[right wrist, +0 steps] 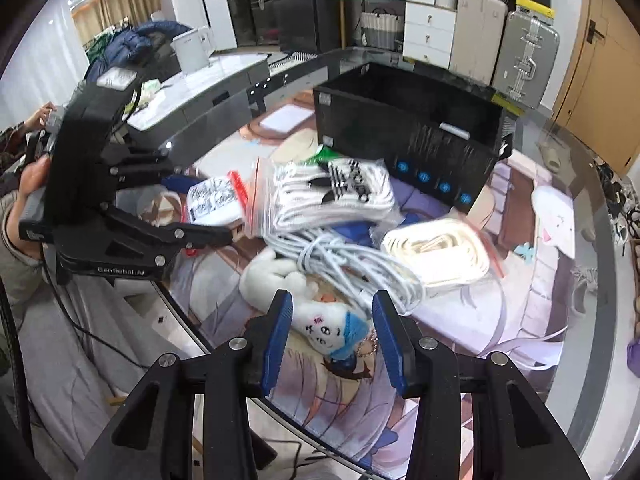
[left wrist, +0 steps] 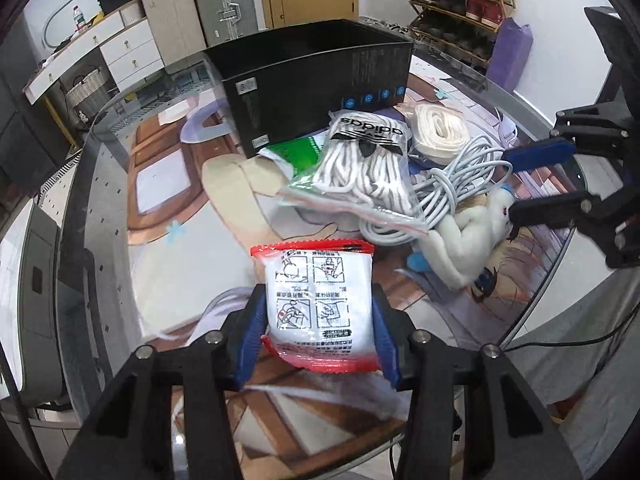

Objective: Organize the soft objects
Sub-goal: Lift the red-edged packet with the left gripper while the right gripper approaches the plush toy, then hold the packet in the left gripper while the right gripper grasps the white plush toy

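The left gripper (left wrist: 318, 320) is clamped on a crinkly red-edged plastic packet (left wrist: 320, 304), long axis pointing away toward the black box (left wrist: 316, 80), held just above the table mat (left wrist: 168, 208). The right gripper (right wrist: 332, 336) pinches a fuzzy white plush toy (right wrist: 320, 324) by its blue-capped end, beside the coiled white cable (right wrist: 344, 260).
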Demonstrator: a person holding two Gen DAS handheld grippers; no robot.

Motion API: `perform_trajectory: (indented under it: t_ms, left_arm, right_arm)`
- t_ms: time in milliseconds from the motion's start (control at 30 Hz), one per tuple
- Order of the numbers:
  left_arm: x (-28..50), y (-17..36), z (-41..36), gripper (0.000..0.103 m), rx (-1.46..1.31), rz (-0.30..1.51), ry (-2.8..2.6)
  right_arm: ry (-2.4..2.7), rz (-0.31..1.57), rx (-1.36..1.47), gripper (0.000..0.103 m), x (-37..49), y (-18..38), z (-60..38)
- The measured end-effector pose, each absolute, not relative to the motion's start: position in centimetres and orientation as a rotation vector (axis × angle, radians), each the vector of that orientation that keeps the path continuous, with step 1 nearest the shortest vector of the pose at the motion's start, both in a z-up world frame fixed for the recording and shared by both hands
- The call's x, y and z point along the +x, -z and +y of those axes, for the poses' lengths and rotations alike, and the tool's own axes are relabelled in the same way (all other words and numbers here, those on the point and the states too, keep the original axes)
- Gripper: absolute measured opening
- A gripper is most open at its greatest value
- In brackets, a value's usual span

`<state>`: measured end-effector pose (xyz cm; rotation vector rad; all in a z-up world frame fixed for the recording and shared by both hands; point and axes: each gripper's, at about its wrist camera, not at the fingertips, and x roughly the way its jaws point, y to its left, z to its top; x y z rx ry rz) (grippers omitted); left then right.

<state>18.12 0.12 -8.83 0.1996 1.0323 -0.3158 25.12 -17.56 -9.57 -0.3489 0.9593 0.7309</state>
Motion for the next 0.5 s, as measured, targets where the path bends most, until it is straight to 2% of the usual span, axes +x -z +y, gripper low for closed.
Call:
perform_trajectory:
  t_ms: [100,500]
  left_arm:
    - [18.0,8.9,0.7,0.048,0.165,1.041,0.318]
    - [16.6,9.4,-1.6,0.048,0.187,1.053,0.377]
  right_arm:
    - [-0.798,0.939,-0.344,0.043,24.5,8.6,-17.7]
    - [-0.823,0.979,-0.503,0.043,24.3,11.4,-15.1]
